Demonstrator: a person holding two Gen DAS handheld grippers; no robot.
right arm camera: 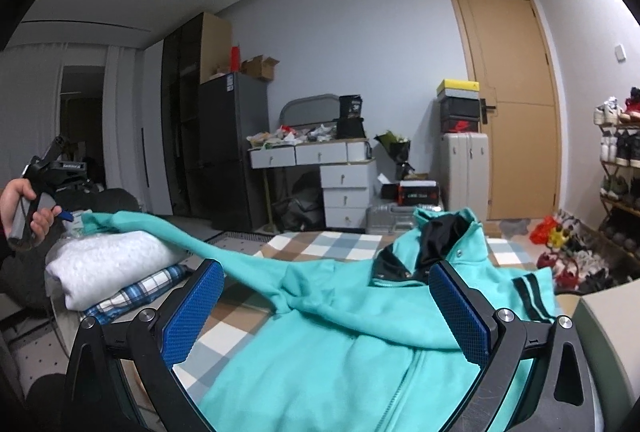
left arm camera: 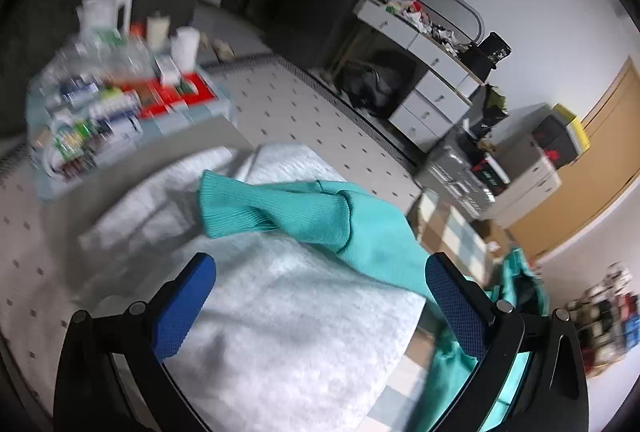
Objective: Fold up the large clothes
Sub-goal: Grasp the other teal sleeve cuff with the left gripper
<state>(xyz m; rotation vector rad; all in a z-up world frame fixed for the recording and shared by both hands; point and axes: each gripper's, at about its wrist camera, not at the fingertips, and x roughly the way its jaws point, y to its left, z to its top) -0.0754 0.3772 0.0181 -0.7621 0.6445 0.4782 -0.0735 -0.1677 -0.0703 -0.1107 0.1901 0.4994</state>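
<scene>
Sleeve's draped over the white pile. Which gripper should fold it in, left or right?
Left, probably. The left gripper hangs open just short of the sleeve cuff on the white pile. The right gripper is open over the jacket body, farther from the cuff.

red shoe box: white Nike swoosh | black container on the dresser: a white mark like "3", not certain | black box on the floor: pale lettering, too small to read | fridge: blue sticker, unreadable | bottles and packets on the tray: labels blurred
</scene>
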